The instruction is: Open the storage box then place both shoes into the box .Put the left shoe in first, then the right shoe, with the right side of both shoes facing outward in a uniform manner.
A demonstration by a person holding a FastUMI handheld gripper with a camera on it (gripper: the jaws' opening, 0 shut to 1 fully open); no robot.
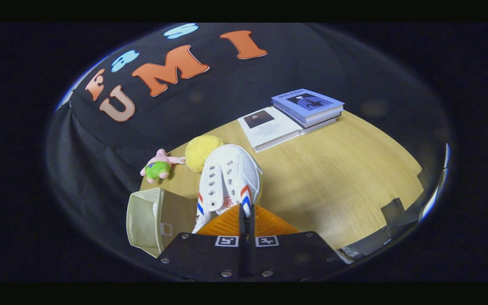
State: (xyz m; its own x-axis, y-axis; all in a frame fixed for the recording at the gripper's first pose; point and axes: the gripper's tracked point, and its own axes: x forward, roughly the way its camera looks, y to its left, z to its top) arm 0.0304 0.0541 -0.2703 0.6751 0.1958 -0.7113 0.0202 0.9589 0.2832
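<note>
Open box [144, 220] sits low to the left of the gripper [247, 210], whose orange fingers are pinched nearly together on the heel of a white shoe [229, 180], its long axis pointing straight ahead over the table [337, 178], toe away

Shoe [229, 178]: white canvas w/ mesh side, metal eyelets, matt. Gripper [247, 212] fingers [223, 222]: ribbed orange plastic, pinched on shoe heel. Table [333, 178]: pale wood-grain, smooth. Storage box [144, 220]: beige cloth. Books [295, 116]: glossy paper covers. Toys [158, 166]: plush.
</note>
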